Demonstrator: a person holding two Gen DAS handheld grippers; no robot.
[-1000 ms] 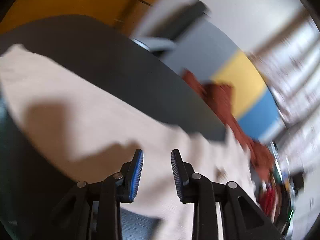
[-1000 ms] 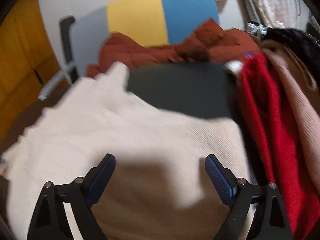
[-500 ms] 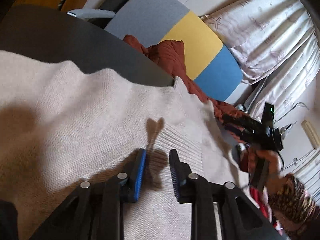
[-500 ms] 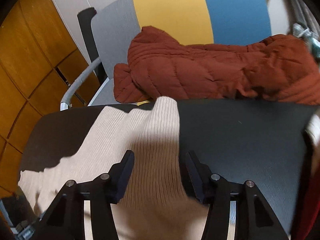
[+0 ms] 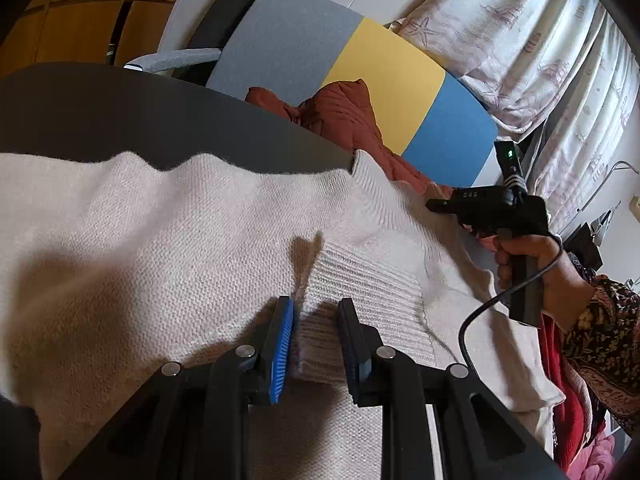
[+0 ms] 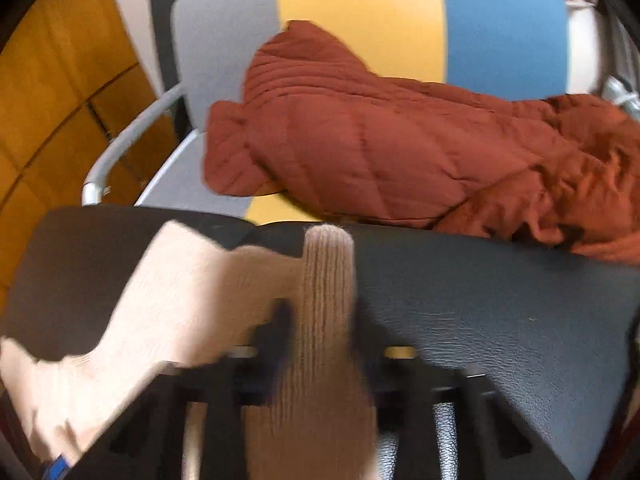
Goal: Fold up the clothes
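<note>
Left wrist view has the cream knit sweater (image 5: 168, 240) spread across the dark counter (image 5: 120, 108), filling the middle and lower frame. The left tool (image 5: 314, 340) sits at bottom centre with its jaws narrow around a ribbed cuff (image 5: 360, 300); the blue pad lies against the rib's edge, though whether both pads truly press on it cannot be told. At right, a hand (image 5: 532, 260) carries the right tool over the sweater's far edge.

Right wrist view, blurred, shows the right tool (image 6: 320, 328) at lower centre, its jaws closing on a ribbed band (image 6: 328, 272) that stands up between them, seemingly pinched. A rust quilted jacket (image 6: 400, 140) lies on the chair (image 6: 360, 20) beyond the counter.

Judging by its looks, the sweater is soft, light and limp, and will sag and stretch wherever it is unsupported. Ribbed edges are thicker and firmer than the open knit, so cuffs, hem and neckband make the safest holds. A shallow pinch may slip off.
</note>
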